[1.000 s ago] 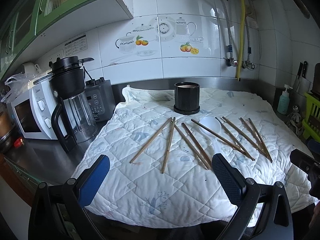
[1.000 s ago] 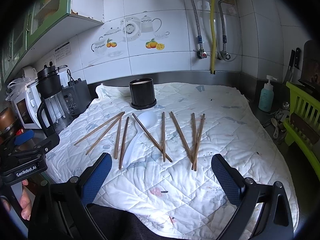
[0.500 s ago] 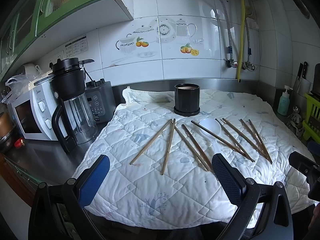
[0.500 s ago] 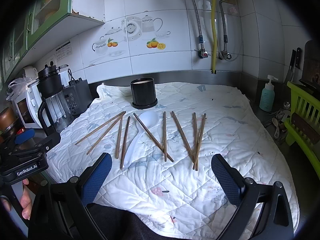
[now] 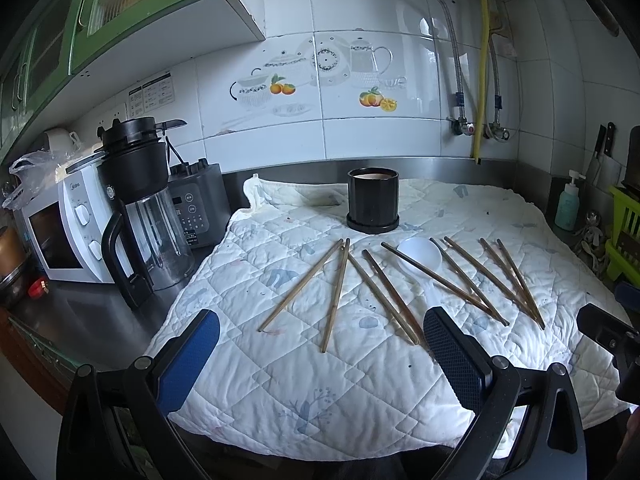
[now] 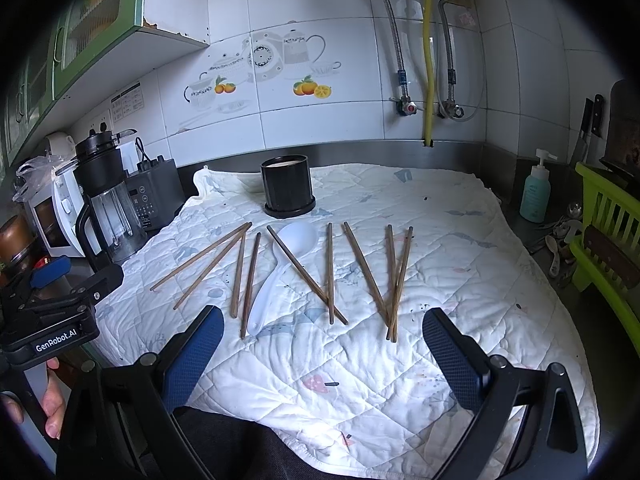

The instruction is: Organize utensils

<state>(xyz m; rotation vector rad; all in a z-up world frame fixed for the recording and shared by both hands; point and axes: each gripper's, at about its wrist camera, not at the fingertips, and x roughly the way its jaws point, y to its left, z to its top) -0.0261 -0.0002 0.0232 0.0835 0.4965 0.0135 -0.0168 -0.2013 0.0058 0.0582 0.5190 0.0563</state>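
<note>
Lying fanned across the middle of both frames, the chopsticks (image 6: 328,272) rest flat on a white quilted cloth (image 6: 440,264) that covers the desk, none yet in the black holder (image 6: 287,190), which stands upright at the upper centre, just beyond their far tips. A white spoon (image 6: 280,268) lies among them with one stick crossing over its bowl. Each stick's long axis runs roughly from the lower part of the frame up toward the holder, so the near ends point back at the hand-held grippers.

In the right wrist view, the right hand-held gripper (image 6: 320,354) hangs low over the cloth's near edge, fingers spread wide and holding nothing; the crossed pair at centre right (image 6: 394,280) ends just above the gap between its fingers. In the left wrist view, the left hand-held gripper (image 5: 320,360) is likewise wide open and empty, with the leftmost sticks (image 5: 320,292) ending just above its gap. My judgement: each hand is nearer its own side of the fan, and a grasp across a stick's width near the near end looks the natural start.

The cloth is soft and puckered, so thin sticks may sink slightly into it. A blender (image 5: 136,208) and microwave (image 5: 60,236) crowd the left, a soap bottle (image 6: 534,192) and green rack (image 6: 604,236) the right, tiled wall behind.
</note>
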